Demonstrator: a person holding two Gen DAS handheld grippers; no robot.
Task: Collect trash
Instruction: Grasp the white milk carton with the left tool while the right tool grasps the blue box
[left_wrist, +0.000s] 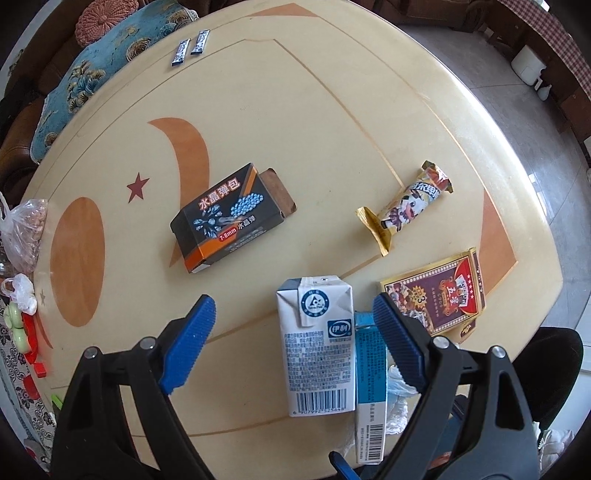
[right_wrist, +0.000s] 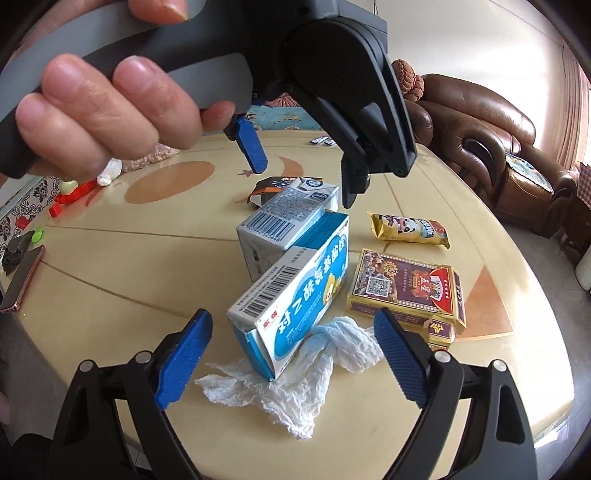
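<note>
A white milk carton (left_wrist: 317, 343) lies on the cream table (left_wrist: 332, 129) between the fingers of my left gripper (left_wrist: 295, 341), which is open and points down at it. A blue medicine box (right_wrist: 295, 302) leans on the carton over a crumpled white tissue (right_wrist: 295, 384). My right gripper (right_wrist: 293, 358) stands open around that box and tissue, pads clear of both. Other litter: a black pellet box (left_wrist: 229, 221), a gold candy wrapper (left_wrist: 406, 206) and a playing-card box (left_wrist: 436, 295). In the right wrist view a hand (right_wrist: 103, 110) holds the left gripper (right_wrist: 301, 166) above the carton (right_wrist: 288, 218).
Two small sachets (left_wrist: 190, 46) lie at the table's far side. A phone (right_wrist: 22, 280), red bits (right_wrist: 74, 192) and a plastic bag (left_wrist: 22, 232) sit along the left edge. A brown leather sofa (right_wrist: 480, 140) stands beyond the table.
</note>
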